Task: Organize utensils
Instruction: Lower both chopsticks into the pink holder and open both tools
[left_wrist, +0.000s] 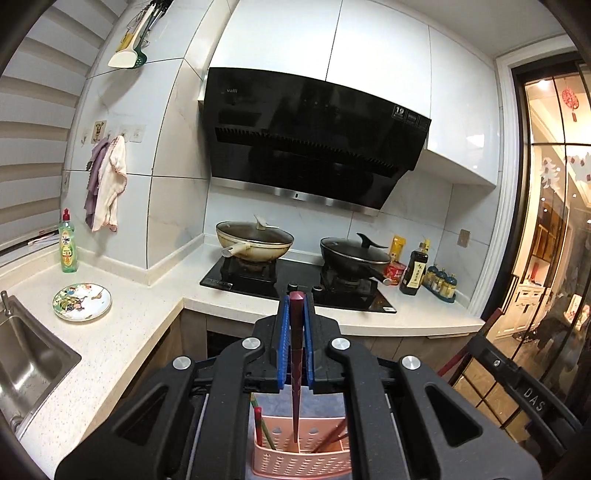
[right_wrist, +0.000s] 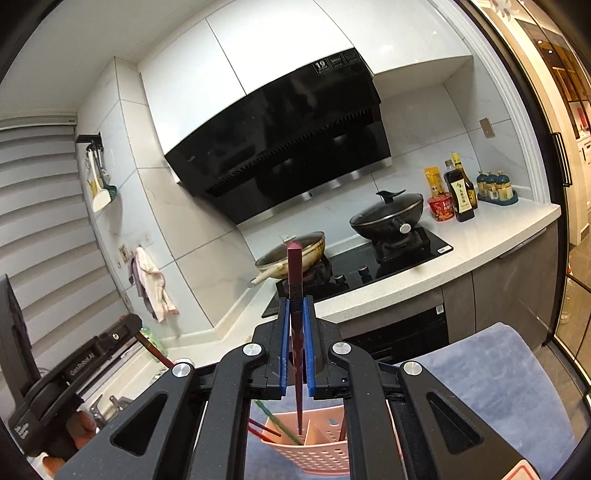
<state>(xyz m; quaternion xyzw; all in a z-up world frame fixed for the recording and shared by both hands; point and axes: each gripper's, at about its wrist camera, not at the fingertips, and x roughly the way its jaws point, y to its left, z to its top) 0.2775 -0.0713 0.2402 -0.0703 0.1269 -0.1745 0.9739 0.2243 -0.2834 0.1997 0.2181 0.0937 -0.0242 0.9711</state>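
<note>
left wrist view: dark red chopstick (left_wrist: 295, 354) is clamped by left gripper (left_wrist: 295, 314) above pink basket (left_wrist: 301, 461); right gripper (right_wrist: 295, 317) is clamped on another chopstick (right_wrist: 295, 295).

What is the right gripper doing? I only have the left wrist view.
Observer: The right gripper has its fingers shut on a dark red chopstick, upright, with the tip down in the pink holder.
Operator: What is the holder standing on?
Observer: A blue-grey towel, which spreads out to the holder's right.
</note>
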